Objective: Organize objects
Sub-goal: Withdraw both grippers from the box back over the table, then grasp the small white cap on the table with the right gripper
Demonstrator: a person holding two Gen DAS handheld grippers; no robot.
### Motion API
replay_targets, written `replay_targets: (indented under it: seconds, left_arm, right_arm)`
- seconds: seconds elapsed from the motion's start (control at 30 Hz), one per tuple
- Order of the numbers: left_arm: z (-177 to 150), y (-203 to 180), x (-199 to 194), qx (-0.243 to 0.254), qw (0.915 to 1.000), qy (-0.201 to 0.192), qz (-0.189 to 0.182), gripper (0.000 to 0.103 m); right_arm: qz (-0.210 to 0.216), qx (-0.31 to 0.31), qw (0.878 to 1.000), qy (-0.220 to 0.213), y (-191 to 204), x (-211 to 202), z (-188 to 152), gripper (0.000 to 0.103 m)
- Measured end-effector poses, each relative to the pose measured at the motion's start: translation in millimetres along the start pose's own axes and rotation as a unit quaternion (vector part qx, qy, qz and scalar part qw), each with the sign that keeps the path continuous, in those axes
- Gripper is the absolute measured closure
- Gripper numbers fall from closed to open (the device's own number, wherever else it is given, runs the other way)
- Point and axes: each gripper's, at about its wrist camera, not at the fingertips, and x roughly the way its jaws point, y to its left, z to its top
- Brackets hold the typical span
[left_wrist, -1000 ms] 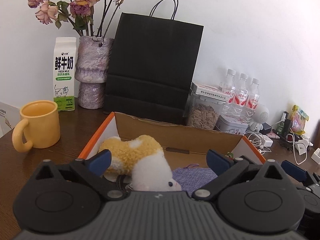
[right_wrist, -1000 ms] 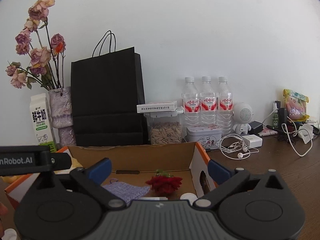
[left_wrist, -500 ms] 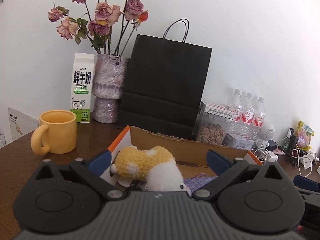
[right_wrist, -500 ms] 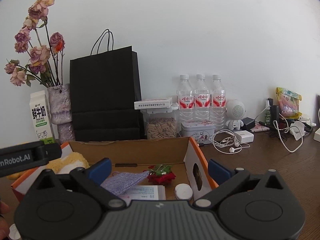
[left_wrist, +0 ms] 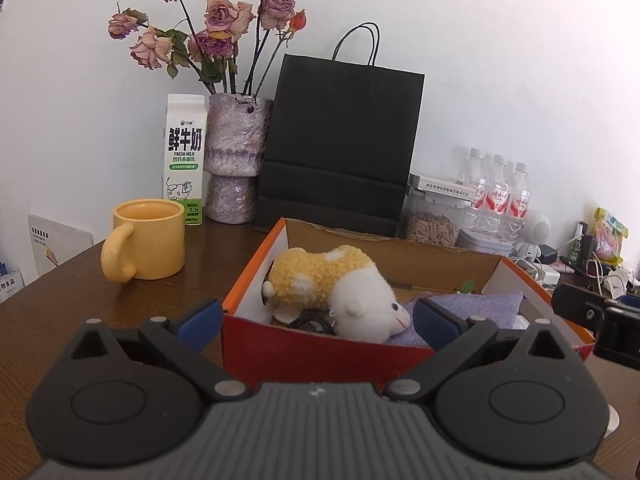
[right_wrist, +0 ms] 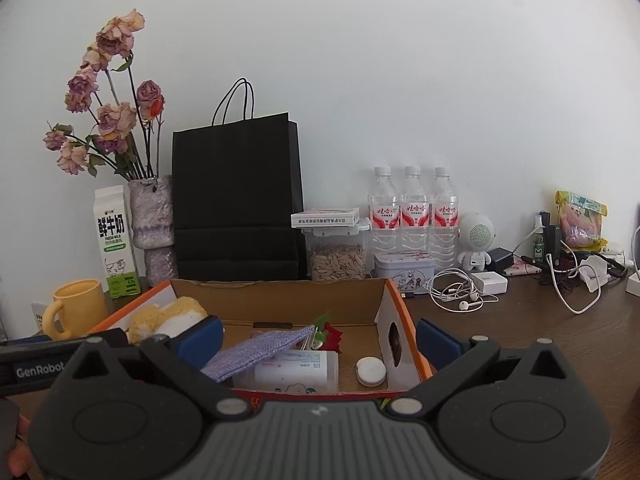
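Observation:
An open orange cardboard box (left_wrist: 256, 272) (right_wrist: 404, 320) sits on the brown table. In it lie a yellow-and-white plush toy (left_wrist: 332, 284) (right_wrist: 168, 316), a purple knitted pouch (left_wrist: 476, 308) (right_wrist: 260, 348), a red rose (right_wrist: 330, 336), a white tube (right_wrist: 296, 368) and a small white round jar (right_wrist: 371, 371). My left gripper (left_wrist: 316, 320) is open and empty, just in front of the box's near wall. My right gripper (right_wrist: 318, 340) is open and empty, in front of the box.
A yellow mug (left_wrist: 146, 238) stands left of the box. Behind it are a milk carton (left_wrist: 185, 160), a vase of dried roses (left_wrist: 234, 160), a black paper bag (left_wrist: 340, 140), a seed jar (right_wrist: 338, 256), three water bottles (right_wrist: 412, 212), a tin (right_wrist: 404, 270), earphones (right_wrist: 460, 292) and chargers.
Both grippers have pulled back from the box and risen; the box's near wall and more of its contents now show. The plush toy stays in the box.

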Motion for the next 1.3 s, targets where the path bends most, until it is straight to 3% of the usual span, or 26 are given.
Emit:
replay_targets:
  seconds: [0.53,0.73,0.9,1.1,1.3]
  left_arm:
    - [-28,25,-43,0.005,0.9998,0.018,0.008,0.000]
    - [-34,35,-60,-0.011,0.9996,0.019,0.019,0.000]
    - [-42,32,-74,0.006,0.9998,0.015,0.011,0.000]
    - [-50,23,-81,0.032,0.9993,0.019,-0.009,0.000]
    - [-53,25,-83,0.021,0.9989,0.034,-0.025,0.000]
  right_arm:
    - [0.018,-0.038,0.999,0.000,1,-38,-36,0.000]
    - [0.007,-0.049,0.999,-0.002,0,-58,-49,0.000]
    - [-0.006,-0.033,0.999,-0.002,-16,-79,-52,0.000]
    - [-0.008,-0.037,0.999,0.029,-37,-97,-59,0.000]
    - [0.012,-0.042,0.996,0.073,-55,-110,-69,0.000]
